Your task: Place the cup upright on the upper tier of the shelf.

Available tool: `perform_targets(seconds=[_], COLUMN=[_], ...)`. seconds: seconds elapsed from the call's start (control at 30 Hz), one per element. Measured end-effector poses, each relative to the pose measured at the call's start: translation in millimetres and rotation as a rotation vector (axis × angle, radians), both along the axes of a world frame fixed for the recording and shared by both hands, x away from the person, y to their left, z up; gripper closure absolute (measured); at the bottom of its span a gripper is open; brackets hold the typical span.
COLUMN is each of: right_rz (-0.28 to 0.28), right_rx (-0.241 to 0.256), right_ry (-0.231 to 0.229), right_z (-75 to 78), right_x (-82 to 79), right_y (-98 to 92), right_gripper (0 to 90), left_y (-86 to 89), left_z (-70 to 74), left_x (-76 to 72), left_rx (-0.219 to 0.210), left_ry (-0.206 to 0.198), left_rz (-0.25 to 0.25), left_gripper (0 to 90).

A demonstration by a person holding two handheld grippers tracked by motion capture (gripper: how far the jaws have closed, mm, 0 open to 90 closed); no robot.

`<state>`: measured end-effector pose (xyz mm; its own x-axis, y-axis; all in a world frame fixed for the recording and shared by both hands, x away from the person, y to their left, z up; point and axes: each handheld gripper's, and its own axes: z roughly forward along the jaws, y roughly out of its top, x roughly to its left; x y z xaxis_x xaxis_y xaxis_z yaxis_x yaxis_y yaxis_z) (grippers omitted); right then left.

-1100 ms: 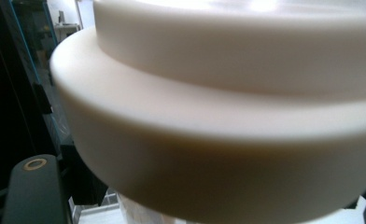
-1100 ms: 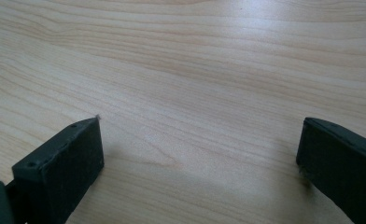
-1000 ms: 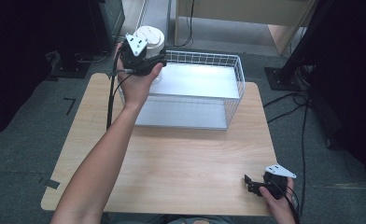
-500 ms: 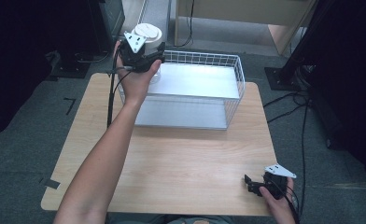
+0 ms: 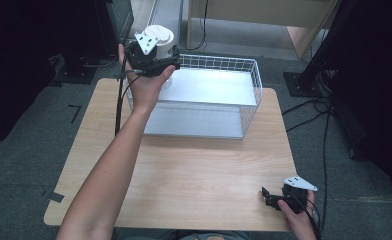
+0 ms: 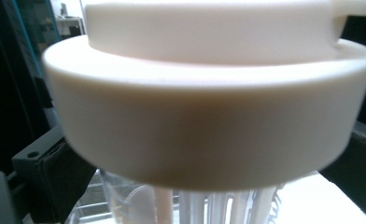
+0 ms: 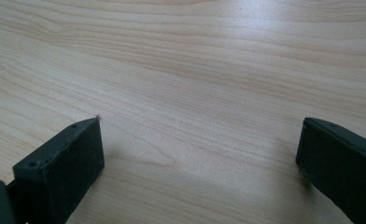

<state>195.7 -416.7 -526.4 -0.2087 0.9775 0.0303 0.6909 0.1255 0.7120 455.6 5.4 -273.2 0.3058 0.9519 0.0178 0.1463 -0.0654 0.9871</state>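
My left gripper [image 5: 160,62] squeezes clear cup with white lid [image 5: 158,36], upright, held above basket's [image 5: 254,85] far left corner; basket straight below. Right gripper [image 5: 276,196] spread wide, resting far off on table [image 5: 194,165]

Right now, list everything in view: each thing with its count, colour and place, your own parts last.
Container with lid: one, cream-white lid on a clear body, held up at the basket's far left corner.
Wire basket: one, white, pale floor, far half of the table.
Table: one, light wood.
Left gripper: one, black with a grey plate, jaws either side of the container just under its lid.
Right gripper: one, black, jaws wide apart, holding nothing, at the table's near right corner.
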Motion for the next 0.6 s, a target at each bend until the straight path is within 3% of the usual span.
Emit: perform_targets(seconds=[0.1, 0.17, 0.6], right_rz=[0.0, -0.002, -0.001], right_rx=[0.0, 0.001, 0.0], right_ry=[0.0, 0.001, 0.0], right_z=[0.0, 0.1, 0.0], right_x=[0.0, 0.0, 0.0], right_y=[0.0, 0.2, 0.2], right_gripper=[0.6, 0.6, 0.6], left_y=[1.5, 6.3, 14.2], left_z=[0.0, 0.5, 1.1], left_x=[-1.5, -3.1, -19.1], left_rx=[-0.004, -0.034, -0.029], left_ry=[-0.007, -0.003, -0.041], left_rz=[0.01, 0.004, 0.004], left_gripper=[0.0, 0.0, 0.0])
